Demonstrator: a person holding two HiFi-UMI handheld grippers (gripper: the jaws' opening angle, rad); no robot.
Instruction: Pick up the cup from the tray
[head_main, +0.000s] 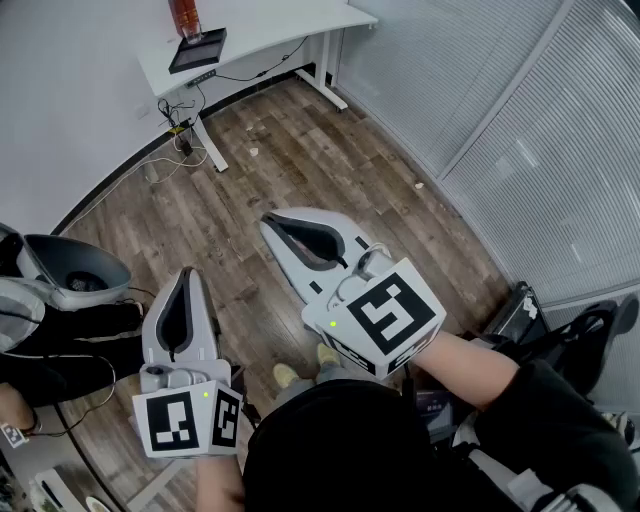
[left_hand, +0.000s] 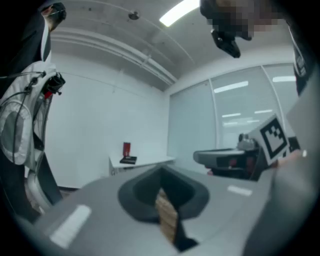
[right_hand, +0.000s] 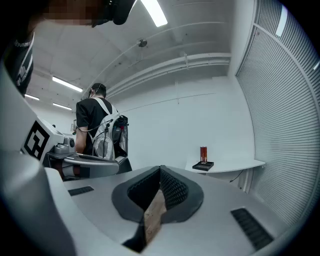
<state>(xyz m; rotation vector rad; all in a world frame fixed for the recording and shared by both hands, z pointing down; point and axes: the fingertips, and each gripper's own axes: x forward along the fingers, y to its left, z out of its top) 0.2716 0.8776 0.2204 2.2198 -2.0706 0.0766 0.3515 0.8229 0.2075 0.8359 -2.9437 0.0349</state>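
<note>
We hold both grippers level and well short of the desk (head_main: 270, 25), because the reach hasn't started. The left gripper (head_main: 187, 278) and right gripper (head_main: 272, 226) each have their jaws closed on nothing (only floor shows through the gap). The cup (right_hand: 203, 153) stands far ahead of both jaws, upright on its tray (right_hand: 204, 166), long axis vertical, mouth presumably up.

no words, numbers or labels can be read anywhere here.
</note>
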